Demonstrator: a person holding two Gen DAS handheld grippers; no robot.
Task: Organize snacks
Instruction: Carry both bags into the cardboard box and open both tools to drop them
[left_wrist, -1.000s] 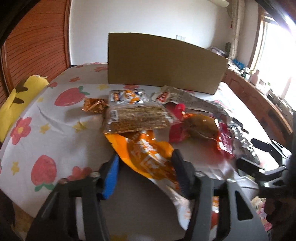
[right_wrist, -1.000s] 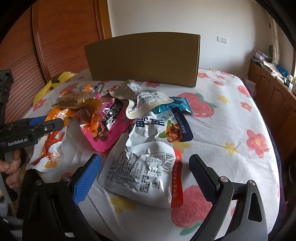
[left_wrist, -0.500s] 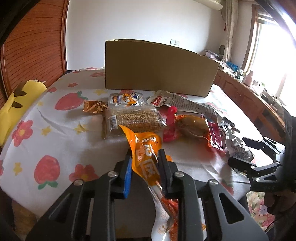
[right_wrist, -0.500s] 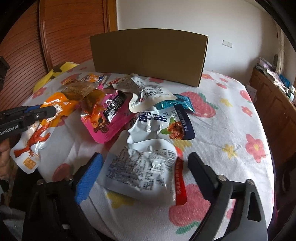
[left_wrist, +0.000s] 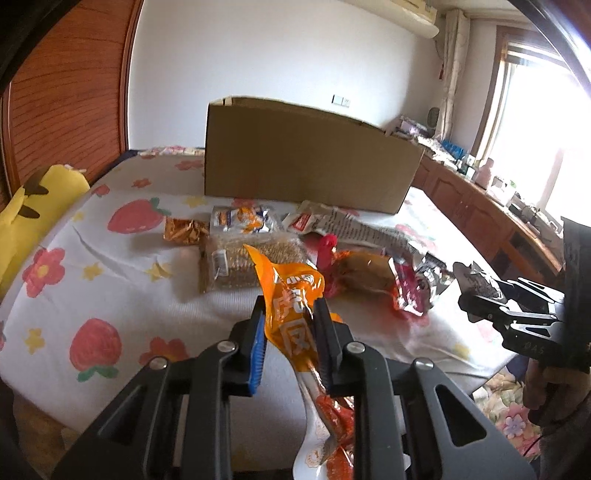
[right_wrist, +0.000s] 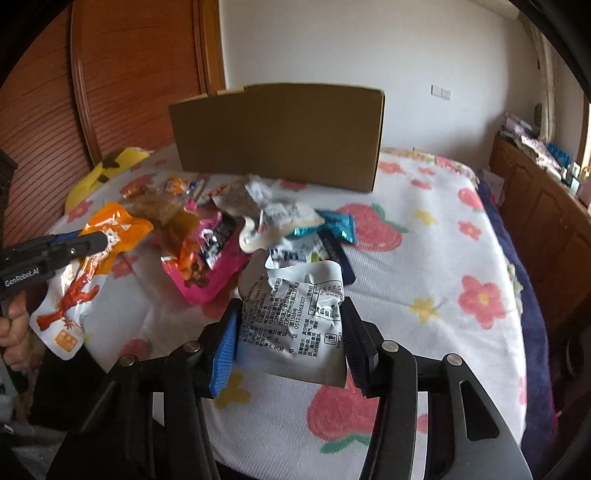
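Two views are catalogued, with places referred to the tall brown cardboard box (left_wrist: 310, 173).

Left wrist view: the left gripper (left_wrist: 290, 328) is clamped on a crinkled orange foil snack pouch (left_wrist: 291, 295), which is held clear of the strawberry-print cloth (left_wrist: 110, 273), well in front of the box. A clear-wrapped brown grain bar (left_wrist: 255, 262) and a small white-and-orange packet (left_wrist: 242, 219) are lying between pouch and box. The pouch tail hangs slack below the jaws; a lift well above the box wall is advised before release, so that the tail is not caught on the rim.

Right wrist view: the right gripper (right_wrist: 286, 332) is closed on a crumpled silver printed sachet (right_wrist: 295, 314), in front of the box. A pink glossy pouch (right_wrist: 207, 258) lies nearer the box. The grip appears edgewise, so a steady, level carry is advised.
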